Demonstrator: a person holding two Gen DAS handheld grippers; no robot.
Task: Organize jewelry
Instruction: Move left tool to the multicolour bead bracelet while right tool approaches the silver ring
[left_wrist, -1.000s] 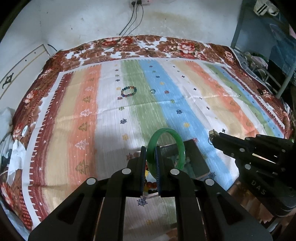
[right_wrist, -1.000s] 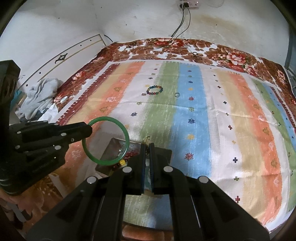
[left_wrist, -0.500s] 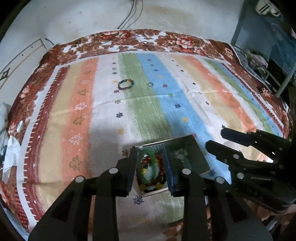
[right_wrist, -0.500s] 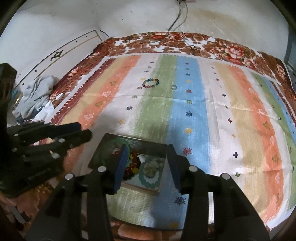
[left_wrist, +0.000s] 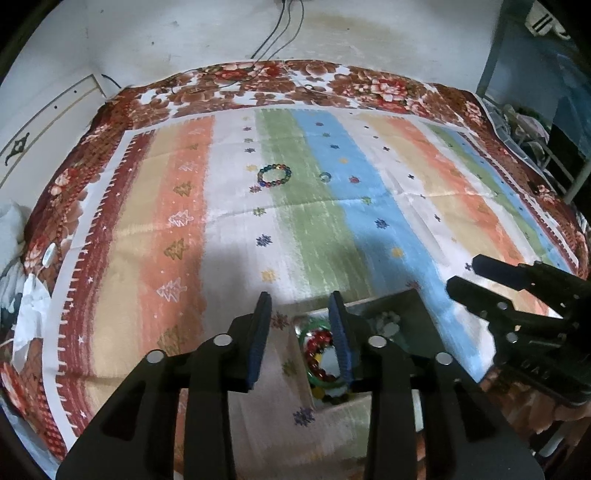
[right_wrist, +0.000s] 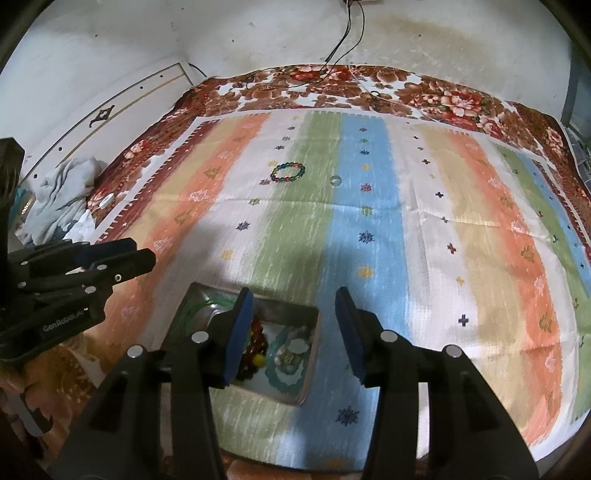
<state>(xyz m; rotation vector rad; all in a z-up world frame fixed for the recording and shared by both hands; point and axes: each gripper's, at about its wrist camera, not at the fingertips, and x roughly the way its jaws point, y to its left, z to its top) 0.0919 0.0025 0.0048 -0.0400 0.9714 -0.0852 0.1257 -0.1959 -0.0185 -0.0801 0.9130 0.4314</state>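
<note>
A small dark metal tray (left_wrist: 391, 301) (right_wrist: 312, 354) lies on the striped cloth near its front edge. In it are a green bangle (left_wrist: 303, 334) (right_wrist: 195, 309), red beads (left_wrist: 320, 338) (right_wrist: 255, 334) and a teal piece (right_wrist: 291, 373). My left gripper (left_wrist: 300, 321) hangs over the tray's left end; its jaws are opening and nothing is pressed between them. The jaws of my right gripper (right_wrist: 293, 306) are also opening, empty, above the tray. A multicoloured bead bracelet (left_wrist: 274, 174) (right_wrist: 288, 171) and a small ring (left_wrist: 325, 176) (right_wrist: 335, 180) lie far out on the cloth.
The striped cloth (right_wrist: 443, 240) covers a bed with a floral blanket border (right_wrist: 406, 92). Crumpled laundry (right_wrist: 62, 195) sits off the left edge. Cables (right_wrist: 343, 37) hang down the back wall. A metal rack (left_wrist: 546, 147) stands at the right.
The left gripper let go of the green bangle, which now lies in the tray. Both grippers went from shut to open and shifted slightly over the tray.
</note>
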